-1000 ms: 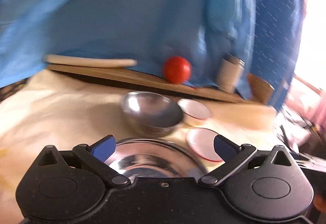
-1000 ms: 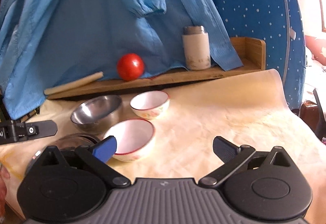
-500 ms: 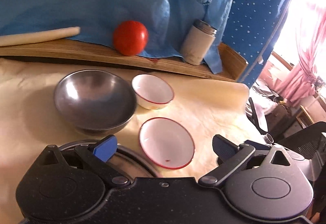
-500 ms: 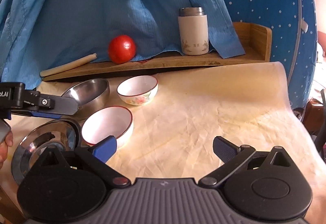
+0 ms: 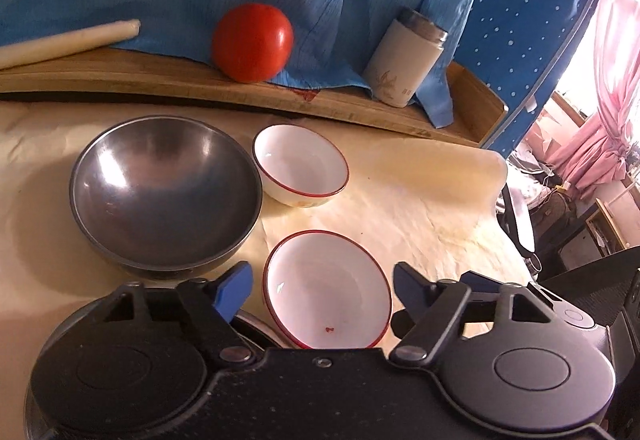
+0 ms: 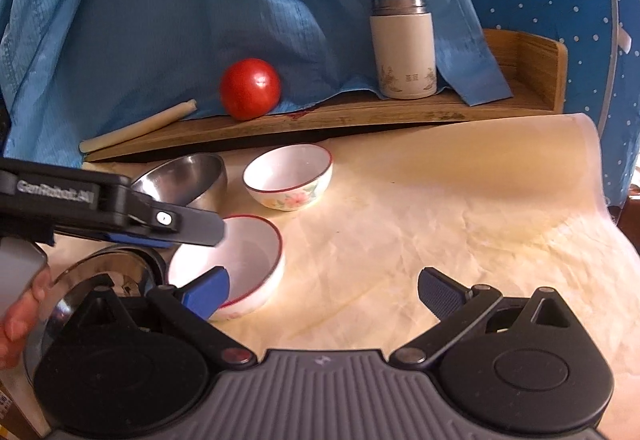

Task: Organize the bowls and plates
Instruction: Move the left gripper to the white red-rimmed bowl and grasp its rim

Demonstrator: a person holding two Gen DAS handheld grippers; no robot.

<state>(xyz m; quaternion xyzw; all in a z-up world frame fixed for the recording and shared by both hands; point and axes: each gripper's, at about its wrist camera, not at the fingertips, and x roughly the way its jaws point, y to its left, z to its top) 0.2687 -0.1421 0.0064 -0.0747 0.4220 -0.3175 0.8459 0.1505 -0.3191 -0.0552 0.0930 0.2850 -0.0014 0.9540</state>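
The near white bowl [image 5: 327,290] with the red rim sits low in the middle of the left wrist view, on the worktop [image 5: 432,200]. It is hard, smooth, slippery, and could break. Pinch its rim. The left tool [image 5: 322,290] is closing around it, not touching yet. The right tool [image 6: 320,290] is wide open and holds nothing.

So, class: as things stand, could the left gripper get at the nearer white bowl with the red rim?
Probably yes. The left gripper already straddles the nearer white bowl, its jaws closing with the bowl between them, pads not yet touching. The steel bowl sits close beside it but does not block it.
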